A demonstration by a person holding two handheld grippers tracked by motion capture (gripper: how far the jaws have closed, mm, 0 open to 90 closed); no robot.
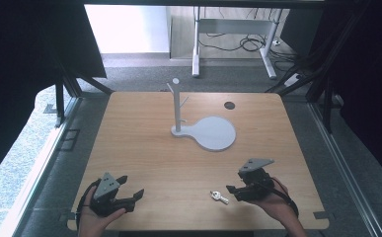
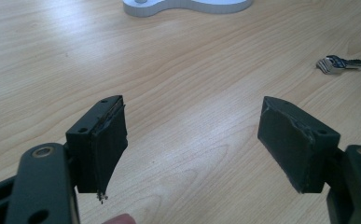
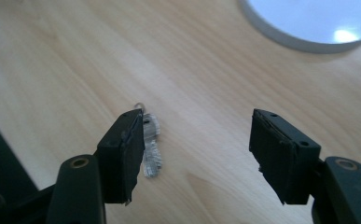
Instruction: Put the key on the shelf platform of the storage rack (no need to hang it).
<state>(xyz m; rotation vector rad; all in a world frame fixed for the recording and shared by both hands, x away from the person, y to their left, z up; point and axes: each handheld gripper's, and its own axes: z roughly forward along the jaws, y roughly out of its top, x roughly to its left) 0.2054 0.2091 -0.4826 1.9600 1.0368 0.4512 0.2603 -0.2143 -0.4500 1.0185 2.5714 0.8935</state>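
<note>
- Black rubber-padded jaws of my right tool (image 3: 197, 156) are standing wide apart close to the lens in the right gripper view, gripping nothing.
- Just beyond the left-hand jaw in that view, the small silver metal key (image 3: 151, 148) is lying flat on the light wooden bench (image 1: 144, 148), partly tucked behind the jaw's edge rather than between the two pads.
- From the high view, I am holding that right tool (image 1: 232, 189) low over the near right part of the bench, with the key (image 1: 219, 197) resting just beside its tips, on the side toward my other hand.
- My left tool (image 1: 132, 187) is waiting at the near left, well apart from the key, its jaws also spread wide and empty; in the left gripper view (image 2: 192, 144) the key (image 2: 339, 64) is showing far off to the upper right.
- Farther back, the white stand with an upright peg post and a round flat base (image 1: 206, 132) is sitting near the middle of the bench, with nothing hanging on it.
- I judge that I am lining up for the pickup of the key, and the grasp is not yet made.
- Next move, as I read it: I should be shifting the right tool sideways so the key sits between the pads, lowering until they are nearly brushing the wood, then closing gently, since a thin flat key can easily slide away.
</note>
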